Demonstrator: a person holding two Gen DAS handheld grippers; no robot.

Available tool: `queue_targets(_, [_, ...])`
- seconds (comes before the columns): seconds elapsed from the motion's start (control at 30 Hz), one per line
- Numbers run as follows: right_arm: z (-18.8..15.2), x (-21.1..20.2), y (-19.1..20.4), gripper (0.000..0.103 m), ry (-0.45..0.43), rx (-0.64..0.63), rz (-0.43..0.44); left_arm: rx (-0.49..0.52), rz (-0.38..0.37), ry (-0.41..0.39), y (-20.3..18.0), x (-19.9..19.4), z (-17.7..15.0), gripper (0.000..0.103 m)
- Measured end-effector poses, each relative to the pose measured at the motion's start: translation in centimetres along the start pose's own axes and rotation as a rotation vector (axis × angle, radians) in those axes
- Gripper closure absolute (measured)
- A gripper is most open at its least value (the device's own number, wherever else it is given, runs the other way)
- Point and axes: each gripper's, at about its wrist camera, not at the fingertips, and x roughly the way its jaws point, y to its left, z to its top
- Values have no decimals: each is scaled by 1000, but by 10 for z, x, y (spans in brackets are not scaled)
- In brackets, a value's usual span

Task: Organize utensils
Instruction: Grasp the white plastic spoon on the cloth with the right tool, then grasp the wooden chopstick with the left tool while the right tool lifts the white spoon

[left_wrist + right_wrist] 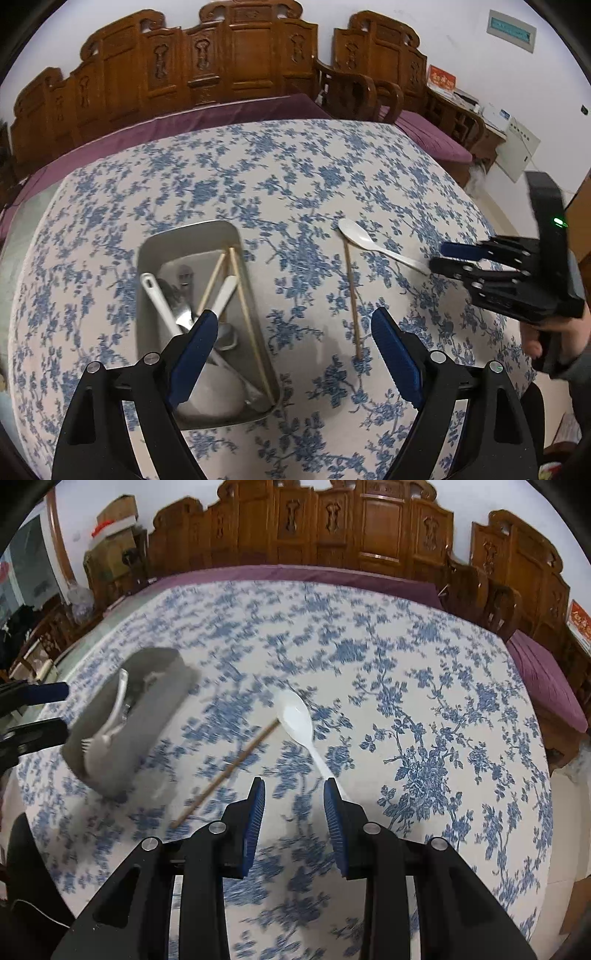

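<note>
- Your left gripper (291, 336) hangs over the table (295, 177), its fingers (197, 347) spread wide with nothing between them. One blue pad overlaps the near end of the metal tray (147, 251); the other sits to the right of the tray, over bare cloth.
- The metal tray lies on the blue-flowered tablecloth and holds a white ladle-type spoon (159, 299), a metal fork (183, 306), a second white handle, two chopsticks (243, 299) crossed near the far end, and what looks like a white bowl at the near end.
- A single loose chopstick (352, 291) lies on the cloth to the right of the tray, roughly parallel to the tray's long side and well apart from it.
- The white spoon (365, 240) lies further right of the tray; its bowl sits just beside the far tip of the loose chopstick. Whether they touch cannot be told.
- Your right gripper (294, 801) is low at the spoon's handle end. Its fingers (332, 812) are partly open, a moderate gap, much narrower than the left pair. In the right wrist view the handle (321, 764) runs up to the inner edge of the right-hand pad; no closed hold shows.
- In the left wrist view the handle tip meets the lower black finger (443, 266) of your right gripper. Contact is likely but not certain.
- The right wrist view is motion-blurred on the tray side.
</note>
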Motion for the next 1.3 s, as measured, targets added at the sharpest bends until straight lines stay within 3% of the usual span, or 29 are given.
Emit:
queue_targets(0.23, [16, 52, -14, 68, 102, -29, 3, 20, -16, 28, -14, 17, 1, 21])
queue_targets(0.6, [42, 94, -9, 68, 207, -114, -7, 29, -19, 58, -20, 33, 0, 21])
queue_targets(0.8, [44, 98, -10, 70, 229, -119, 1, 32, -22, 64, -23, 36, -1, 21])
queue_targets(0.93, [44, 97, -12, 94, 242, -112, -2, 36, -24, 70, -25, 38, -2, 21])
queue_targets(1.3, [21, 70, -25, 95, 183, -32, -27, 35, -31, 108, -35, 59, 2, 21])
